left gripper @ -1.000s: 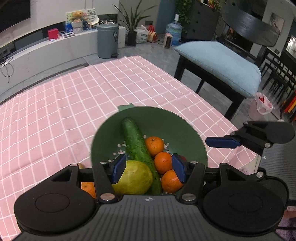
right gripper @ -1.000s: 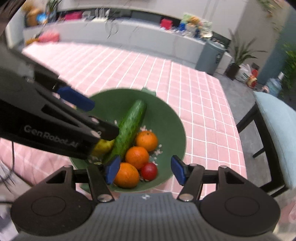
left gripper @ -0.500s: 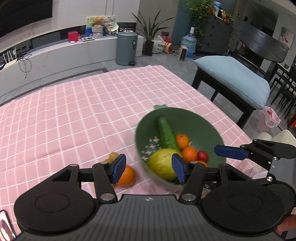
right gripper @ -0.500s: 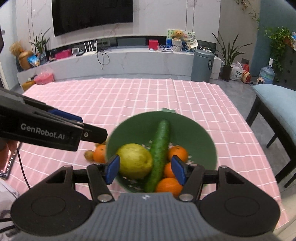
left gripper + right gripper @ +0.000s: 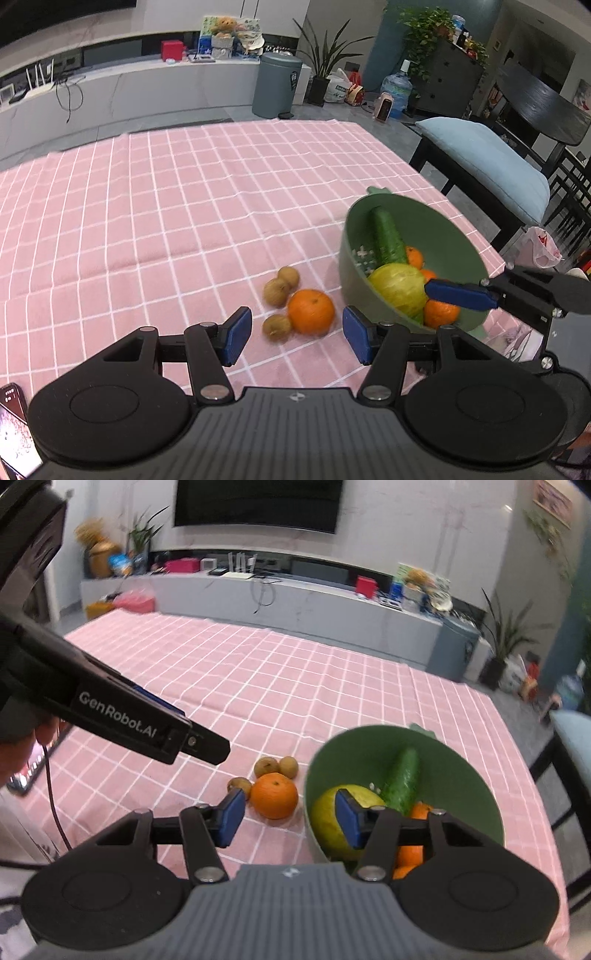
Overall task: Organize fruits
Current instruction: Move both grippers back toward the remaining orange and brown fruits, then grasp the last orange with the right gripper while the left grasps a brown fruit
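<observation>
A green bowl (image 5: 345, 236) on the pink checked cloth holds a cucumber (image 5: 388, 236), a big yellow-green fruit (image 5: 397, 286) and small oranges (image 5: 441, 314). Left of it on the cloth lie a loose orange (image 5: 311, 311) and three small brown fruits (image 5: 276, 291). My left gripper (image 5: 295, 338) is open just short of the loose orange (image 5: 275, 795), apart from it. My right gripper (image 5: 290, 819) hovers over the bowl's (image 5: 362, 760) left rim, its jaws closing, the pads pressing on nothing. One of its fingers (image 5: 460, 293) crosses over the bowl.
A phone (image 5: 11, 424) lies at the near left table edge. A dark chair with a light blue cushion (image 5: 480, 158) stands past the right edge. A finger of my left gripper (image 5: 147, 731) reaches in from the left, with a hand (image 5: 22, 746) behind it.
Both views have swung left, so the bowl now sits at the right. The loose orange and brown fruits have come in front of the left fingers. The right jaws have narrowed a little.
</observation>
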The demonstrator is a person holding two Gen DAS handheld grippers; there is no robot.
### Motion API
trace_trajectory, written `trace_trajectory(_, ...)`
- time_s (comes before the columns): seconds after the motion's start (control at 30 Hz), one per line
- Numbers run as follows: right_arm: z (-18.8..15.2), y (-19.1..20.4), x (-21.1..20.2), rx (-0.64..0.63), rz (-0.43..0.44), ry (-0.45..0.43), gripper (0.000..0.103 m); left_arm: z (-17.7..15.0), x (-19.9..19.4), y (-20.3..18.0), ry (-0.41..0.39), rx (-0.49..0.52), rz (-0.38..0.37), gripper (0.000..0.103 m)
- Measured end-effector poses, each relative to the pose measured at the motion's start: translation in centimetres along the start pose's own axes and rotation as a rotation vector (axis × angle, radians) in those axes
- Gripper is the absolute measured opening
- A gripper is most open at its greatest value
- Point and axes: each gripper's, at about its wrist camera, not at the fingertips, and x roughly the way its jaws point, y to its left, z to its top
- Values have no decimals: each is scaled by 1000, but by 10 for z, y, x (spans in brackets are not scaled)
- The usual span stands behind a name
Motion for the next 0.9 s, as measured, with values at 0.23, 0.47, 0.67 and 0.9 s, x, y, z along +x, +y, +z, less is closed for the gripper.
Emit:
trace_trajectory(0.23, 14, 6, 25, -191, 51, 50, 46, -3, 17, 16, 30, -1, -8, 64)
trace_trajectory(0.47, 27, 13, 55, -464, 118, 125, 47, -12, 41, 25, 91, 16, -44, 60)
trace_trajectory(0.67, 27, 26, 75, -715, 162, 158, 47, -13, 59, 25, 118, 47, -60, 58)
trace_trajectory(0.9, 27, 30, 91, -895, 227, 224, 47, -12, 74, 22, 136, 75, -78, 56)
